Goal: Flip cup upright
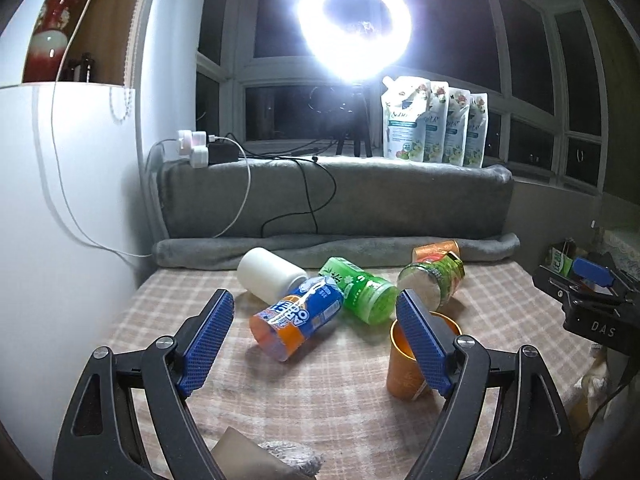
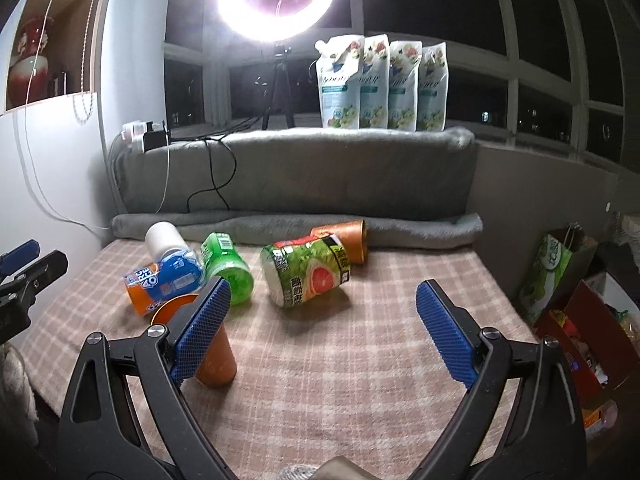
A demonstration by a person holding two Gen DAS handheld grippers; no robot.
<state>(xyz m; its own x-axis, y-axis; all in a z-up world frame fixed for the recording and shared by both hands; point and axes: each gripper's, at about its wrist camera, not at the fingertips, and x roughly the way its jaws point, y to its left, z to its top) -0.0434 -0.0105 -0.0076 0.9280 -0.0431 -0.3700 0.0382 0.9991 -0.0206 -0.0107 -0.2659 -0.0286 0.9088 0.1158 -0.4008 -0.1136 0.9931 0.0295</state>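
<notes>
**Plaid table, one cup standing, five lying**

Plaid cloth (image 2: 360,360) covers the table I'm working over, with a grey blanket (image 2: 296,168) banked along the back edge under a dark window and a glaring ring light (image 1: 354,26). That rolled blanket looks placed as a stop, so nothing rolls off the far side.

An orange cup (image 1: 404,372) stands mouth-up near the front, partly hidden behind one finger in each wrist view. I read it as already righted. The others lie on their sides in a loose cluster: a white cup (image 1: 270,272), a blue cup (image 1: 298,320) touching it, a green cup (image 1: 360,294) just beside that, a grapefruit cup (image 2: 306,274), and a second orange cup (image 2: 346,240) against the blanket roll.

My left gripper (image 1: 316,344) hangs wide and empty, pointed roughly toward the blue cup. My right gripper (image 2: 324,328) is also spread wide with nothing in it, and the grapefruit cup sits ahead, between its fingers' line.

Judging from that, the grapefruit cup is my likeliest next pick. It lies well clear of its neighbours, so a side grasp should not knock them.
</notes>
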